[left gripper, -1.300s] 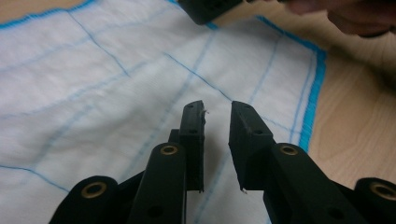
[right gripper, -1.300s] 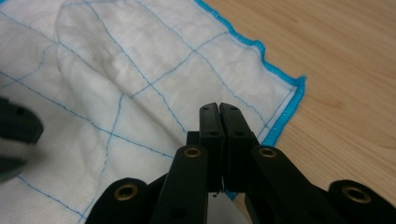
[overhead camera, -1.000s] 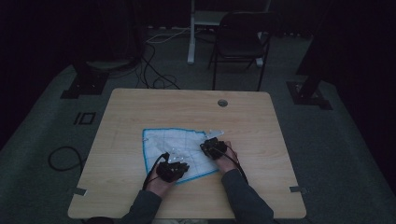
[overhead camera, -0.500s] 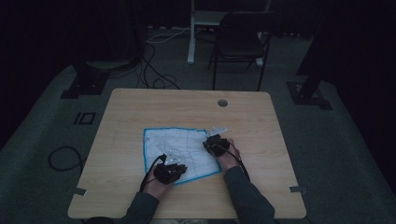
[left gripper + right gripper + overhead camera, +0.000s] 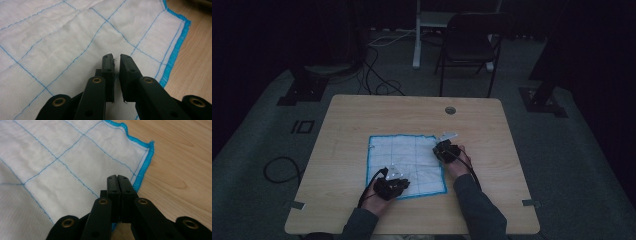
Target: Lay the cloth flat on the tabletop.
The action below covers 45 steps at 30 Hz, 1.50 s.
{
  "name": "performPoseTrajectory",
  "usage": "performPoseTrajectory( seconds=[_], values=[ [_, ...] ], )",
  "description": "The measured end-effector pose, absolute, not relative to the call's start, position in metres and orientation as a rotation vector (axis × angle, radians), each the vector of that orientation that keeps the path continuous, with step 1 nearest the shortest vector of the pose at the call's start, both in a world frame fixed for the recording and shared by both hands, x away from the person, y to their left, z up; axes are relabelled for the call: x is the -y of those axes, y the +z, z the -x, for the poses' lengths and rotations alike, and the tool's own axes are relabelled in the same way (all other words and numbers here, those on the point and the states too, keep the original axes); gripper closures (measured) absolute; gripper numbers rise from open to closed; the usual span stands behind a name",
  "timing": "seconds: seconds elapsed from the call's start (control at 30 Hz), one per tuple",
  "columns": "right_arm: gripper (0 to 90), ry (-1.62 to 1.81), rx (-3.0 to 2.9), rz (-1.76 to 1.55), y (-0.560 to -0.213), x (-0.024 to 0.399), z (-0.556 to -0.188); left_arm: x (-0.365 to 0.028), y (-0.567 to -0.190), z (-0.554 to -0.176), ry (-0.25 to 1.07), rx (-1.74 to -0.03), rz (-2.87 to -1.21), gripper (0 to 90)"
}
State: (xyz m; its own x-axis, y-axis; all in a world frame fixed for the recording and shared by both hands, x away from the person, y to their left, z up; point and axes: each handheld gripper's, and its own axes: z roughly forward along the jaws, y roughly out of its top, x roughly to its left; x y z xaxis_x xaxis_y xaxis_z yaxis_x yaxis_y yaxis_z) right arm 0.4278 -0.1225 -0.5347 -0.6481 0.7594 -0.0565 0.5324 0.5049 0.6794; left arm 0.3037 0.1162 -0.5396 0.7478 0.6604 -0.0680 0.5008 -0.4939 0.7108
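Since the cloth [image 5: 407, 165] is thin woven fabric, white with blue grid stitching and a blue overlocked hem [image 5: 140, 175], we judge it light, limp and not fragile. It will drape and fold the moment it leaves the table [image 5: 362, 115]. It won't slip much on the wood, but one pinched layer could slide out of a loose grip.

The cloth lies spread flat, a little near of the table's middle. It has faint wrinkles and no fold that we can see.

The left gripper [image 5: 115, 56] sits over the cloth's near edge, left of its middle, pointing across the fabric. Its jaws are released, with a narrow gap between the pads and nothing caught in it apart from what looks like a stray thread.

The right gripper [image 5: 117, 177] is at the cloth's right edge, short of the far right corner [image 5: 150, 145]. It is clenched tight with the pads together, tips just over the hem. We see no fabric raised between them, so we read it as closed on nothing.

Best hold, in our judgement:
- Take the hem or a corner, where the stitching is thicker and stiffer than the middle, so the pads bite better.
- Slide one jaw under the edge and clamp firmly.
- Use two holds well apart, or the fabric between them will sag and bunch.
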Motion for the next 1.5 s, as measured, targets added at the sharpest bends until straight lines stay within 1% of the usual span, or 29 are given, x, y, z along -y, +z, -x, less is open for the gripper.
performPoseTrajectory(
  seconds=[0.4,0.6,0.77,0.83,0.87,0.93,1.07,1.37,1.5],
  values=[
    [88.6,0.893,-2.362,-1.128,-0.535,0.133,-0.439,-0.116,-0.539,-0.305,0.282,-0.818,-2.230,82.2],
    [88.4,0.871,-2.328,-1.163,-0.535,0.141,-0.443,-0.108,-0.538,-0.313,0.295,-0.823,-2.232,81.7],
    [86.4,0.871,-2.316,-1.196,-0.535,0.149,-0.442,-0.102,-0.538,-0.311,0.287,-0.820,-2.230,80.7],
    [84.0,0.871,-2.314,-1.203,-0.534,0.151,-0.441,-0.102,-0.538,-0.309,0.278,-0.817,-2.225,79.9],
    [81.1,0.876,-2.314,-1.207,-0.534,0.151,-0.440,-0.103,-0.538,-0.308,0.275,-0.818,-2.225,78.5],
    [75.4,0.865,-2.310,-1.204,-0.534,0.152,-0.437,-0.105,-0.536,-0.306,0.294,-0.813,-2.211,76.6],
    [69.9,0.909,-2.296,-1.204,-0.531,0.157,-0.428,-0.118,-0.527,-0.307,0.336,-0.839,-2.167,74.8],
    [62.8,1.003,-2.287,-1.200,-0.530,0.171,-0.399,-0.157,-0.513,-0.320,0.438,-0.950,-2.080,71.6],
    [61.4,1.056,-2.269,-1.205,-0.525,0.177,-0.385,-0.174,-0.514,-0.325,0.447,-1.003,-2.034,69.8]
  ],
)
